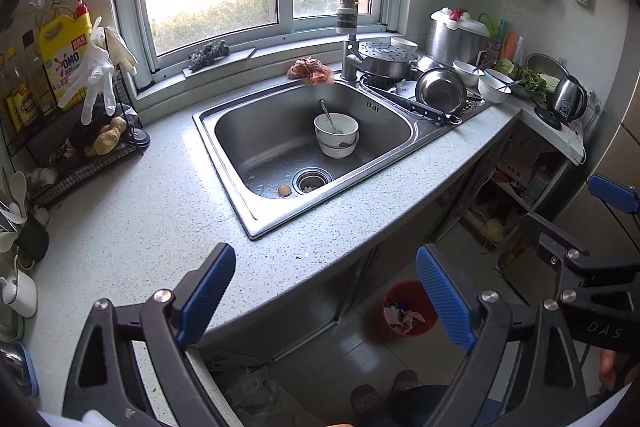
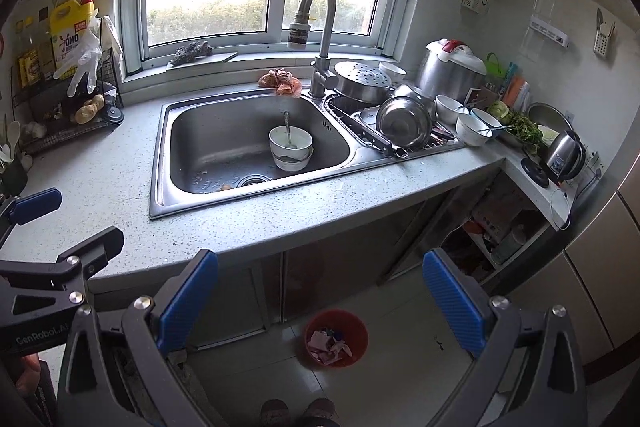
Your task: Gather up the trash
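Both grippers, left (image 1: 326,301) and right (image 2: 320,301), hang with jaws apart, empty. Red plastic bin (image 2: 336,343) already holds scraps, but the crumpled orange wrapper (image 2: 280,81) behind the steel sink (image 2: 160,163) looks uncollected.

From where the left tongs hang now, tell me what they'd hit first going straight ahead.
Probably the counter edge in front of the sink. The left tongs are open, pointing over the front edge toward the basin; nothing shows between. Depth is hard to judge in this fisheye view.

both grippers' jaws wide apart, holding nothing
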